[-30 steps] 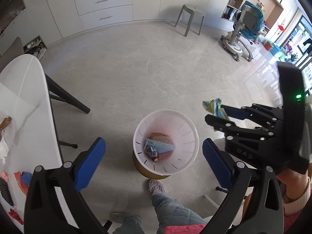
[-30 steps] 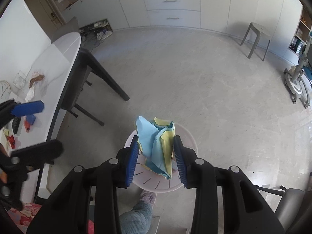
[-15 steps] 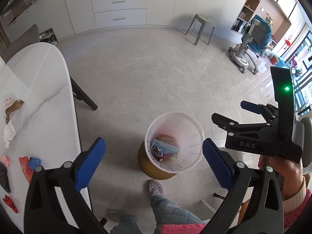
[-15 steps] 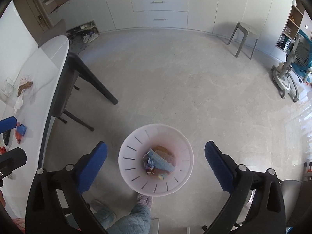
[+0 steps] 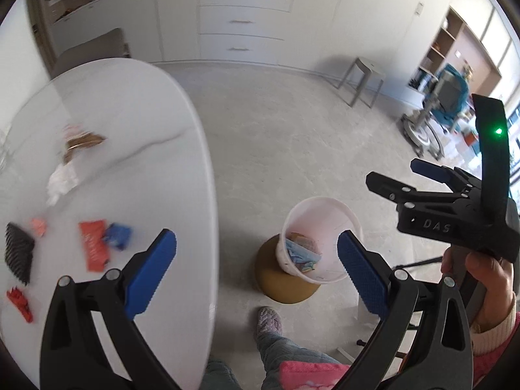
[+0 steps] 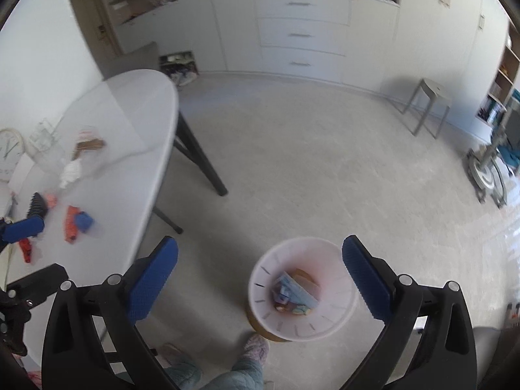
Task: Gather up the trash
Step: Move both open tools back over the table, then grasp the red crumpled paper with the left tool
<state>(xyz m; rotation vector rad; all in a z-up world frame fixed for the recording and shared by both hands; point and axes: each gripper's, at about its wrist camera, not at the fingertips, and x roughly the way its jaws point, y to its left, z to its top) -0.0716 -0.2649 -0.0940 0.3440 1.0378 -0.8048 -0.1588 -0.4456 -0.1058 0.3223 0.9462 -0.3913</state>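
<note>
A white trash bin (image 5: 320,217) stands on a round brown base on the floor, with wrappers inside; it also shows in the right wrist view (image 6: 302,321). My left gripper (image 5: 256,268) is open and empty, between the table edge and the bin. My right gripper (image 6: 259,279) is open and empty above the bin; it shows in the left wrist view (image 5: 399,178) at the right. On the white table (image 5: 130,113) lie a red wrapper (image 5: 92,245), a blue wrapper (image 5: 117,235), a black comb-like piece (image 5: 18,256), a white tissue (image 5: 60,182) and a brown wrapper (image 5: 83,144).
A grey stool (image 5: 362,79) stands by the far cabinets. An exercise machine (image 5: 435,123) is at the far right. The table's black legs (image 6: 201,162) slant to the floor. The person's slippered foot (image 5: 268,323) is beside the bin.
The right gripper opened and the blue-yellow wrapper it held went into the bin. Both grippers have swung left, bringing the table and its trash into view.
</note>
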